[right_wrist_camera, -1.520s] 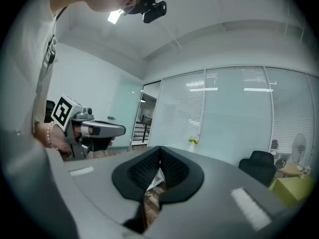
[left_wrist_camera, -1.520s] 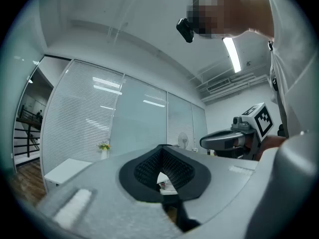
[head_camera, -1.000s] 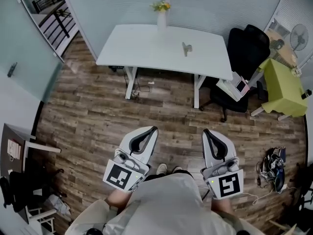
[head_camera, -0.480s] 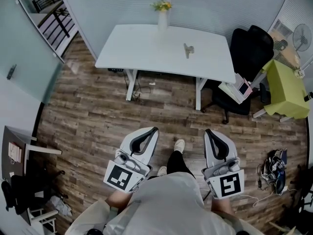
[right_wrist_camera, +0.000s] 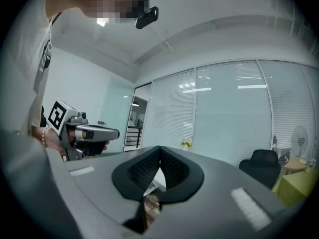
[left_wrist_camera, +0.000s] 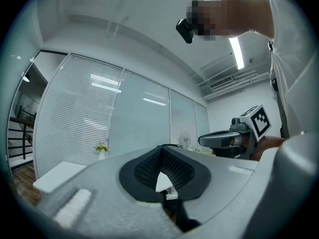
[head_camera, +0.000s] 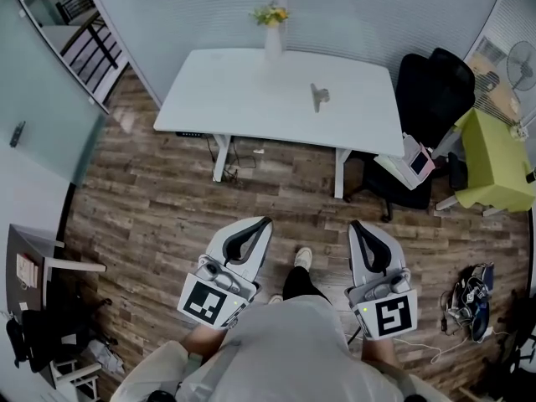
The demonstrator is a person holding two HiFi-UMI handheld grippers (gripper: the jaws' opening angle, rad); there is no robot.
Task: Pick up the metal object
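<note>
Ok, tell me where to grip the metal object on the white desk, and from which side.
Grip the metal object across its narrow middle, coming from the desk's near edge: it looks slim and upright, well clear of the vase. Finer shape is too small to tell. The right gripper is shut, so open first.

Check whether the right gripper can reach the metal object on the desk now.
Probably not yet: the metal object lies on the white desk, across wooden floor from the right gripper, whose jaws are shut. Nothing blocks the way.
</note>
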